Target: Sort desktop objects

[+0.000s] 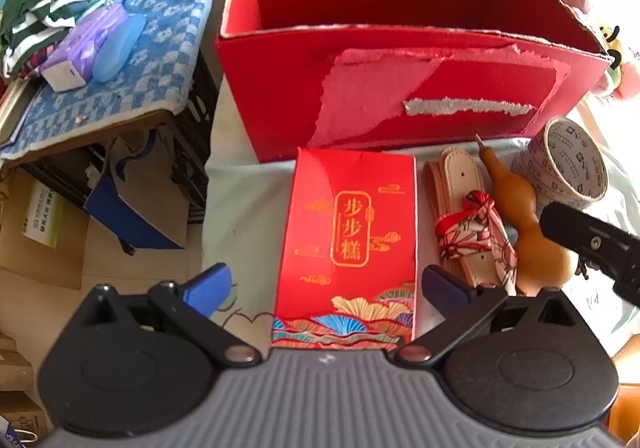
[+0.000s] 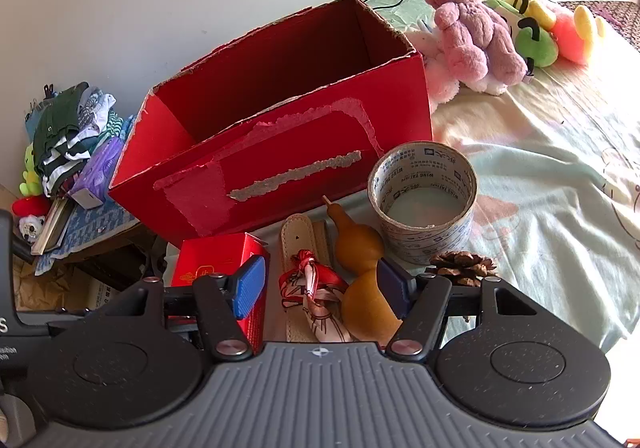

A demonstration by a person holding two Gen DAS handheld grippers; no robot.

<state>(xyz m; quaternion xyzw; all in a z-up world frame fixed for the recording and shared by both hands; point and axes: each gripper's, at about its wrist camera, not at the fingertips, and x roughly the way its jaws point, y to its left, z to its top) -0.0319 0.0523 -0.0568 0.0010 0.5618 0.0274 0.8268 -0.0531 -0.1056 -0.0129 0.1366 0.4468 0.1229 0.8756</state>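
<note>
Hovering low with jaws spread — left gripper (image 1: 326, 286) over the red packet (image 1: 350, 244), right gripper (image 2: 320, 284) astride the gourd (image 2: 360, 280).

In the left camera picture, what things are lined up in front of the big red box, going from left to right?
Small red box → strap with ribbon → gourd → tape roll.

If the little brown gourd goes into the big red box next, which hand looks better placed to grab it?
Probably the right. The right gripper is open with the gourd between its fingers. The left gripper is open around the red packet instead, gourd off to its side.
</note>
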